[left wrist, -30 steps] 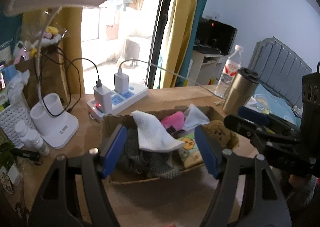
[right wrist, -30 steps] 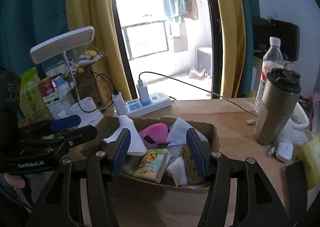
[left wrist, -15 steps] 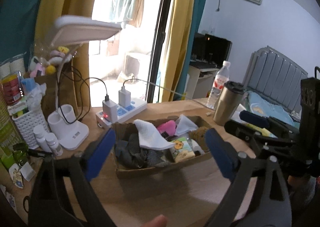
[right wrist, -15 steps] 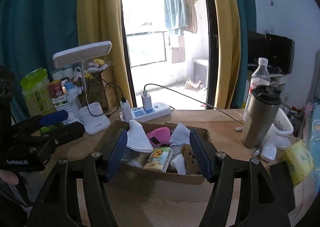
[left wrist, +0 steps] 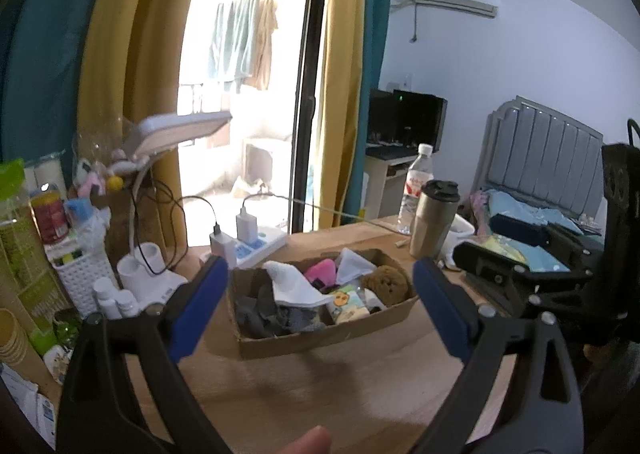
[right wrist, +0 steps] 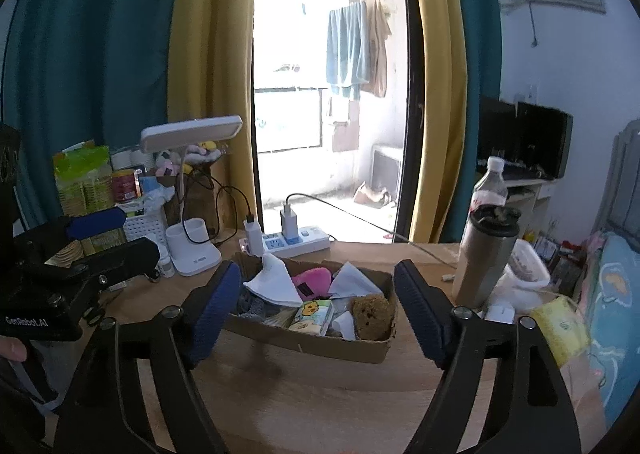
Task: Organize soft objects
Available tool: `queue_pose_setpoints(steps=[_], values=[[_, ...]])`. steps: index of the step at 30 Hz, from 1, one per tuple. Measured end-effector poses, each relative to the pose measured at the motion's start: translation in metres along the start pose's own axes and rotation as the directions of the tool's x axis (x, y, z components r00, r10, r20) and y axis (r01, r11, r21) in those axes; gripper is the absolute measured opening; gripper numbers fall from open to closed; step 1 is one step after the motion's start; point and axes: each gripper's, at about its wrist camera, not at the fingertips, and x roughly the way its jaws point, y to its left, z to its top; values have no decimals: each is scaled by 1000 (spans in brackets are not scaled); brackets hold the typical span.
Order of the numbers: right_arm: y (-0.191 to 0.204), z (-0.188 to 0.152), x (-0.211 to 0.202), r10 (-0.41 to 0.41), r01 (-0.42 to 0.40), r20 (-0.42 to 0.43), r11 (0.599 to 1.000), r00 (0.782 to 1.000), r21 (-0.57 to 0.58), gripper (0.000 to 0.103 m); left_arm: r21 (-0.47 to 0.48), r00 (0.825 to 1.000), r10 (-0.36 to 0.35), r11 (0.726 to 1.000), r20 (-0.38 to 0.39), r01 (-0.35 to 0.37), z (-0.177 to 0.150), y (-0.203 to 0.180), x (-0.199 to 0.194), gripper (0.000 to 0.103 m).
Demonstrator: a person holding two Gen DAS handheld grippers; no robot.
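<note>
A shallow cardboard box (left wrist: 320, 342) (right wrist: 304, 338) sits on the wooden desk, filled with soft things: a white cloth (left wrist: 292, 282) (right wrist: 274, 280), a pink plush (left wrist: 320, 272) (right wrist: 312, 280), grey fabric (left wrist: 260, 312), a yellow-printed tissue pack (left wrist: 346, 302) (right wrist: 312, 316) and a brown sponge (left wrist: 386, 284) (right wrist: 372, 316). My left gripper (left wrist: 320, 308) is open and empty, held back from the box and above the desk. My right gripper (right wrist: 318, 312) is open and empty, also in front of the box. Each gripper shows in the other's view.
A white desk lamp (right wrist: 192, 214), a power strip with chargers (right wrist: 288, 240), a white basket with bottles (left wrist: 86, 282), a steel tumbler (right wrist: 486, 254) and a water bottle (left wrist: 418, 186) stand around the box. A yellow pack (right wrist: 560, 328) lies at right. A bed (left wrist: 540, 182) is beyond.
Both grippers have pulled back and up from the box, which now looks smaller and farther. The left jaws have widened. Nothing was taken hold of.
</note>
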Motion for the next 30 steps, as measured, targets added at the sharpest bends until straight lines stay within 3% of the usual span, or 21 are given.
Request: queue_pose_setpoints(steps=[9, 16, 30], values=[[12, 6, -45, -48, 49, 66, 999, 997, -12, 84, 32, 998, -5, 999, 64, 3, 4, -12, -43, 102], [18, 16, -78, -69, 70, 113, 997, 991, -9, 84, 23, 993, 47, 999, 104, -49, 16, -17, -73, 102], [19, 32, -129, -116, 116, 175, 993, 978, 9, 84, 74, 978, 54, 995, 201, -70, 36, -38, -122, 102]])
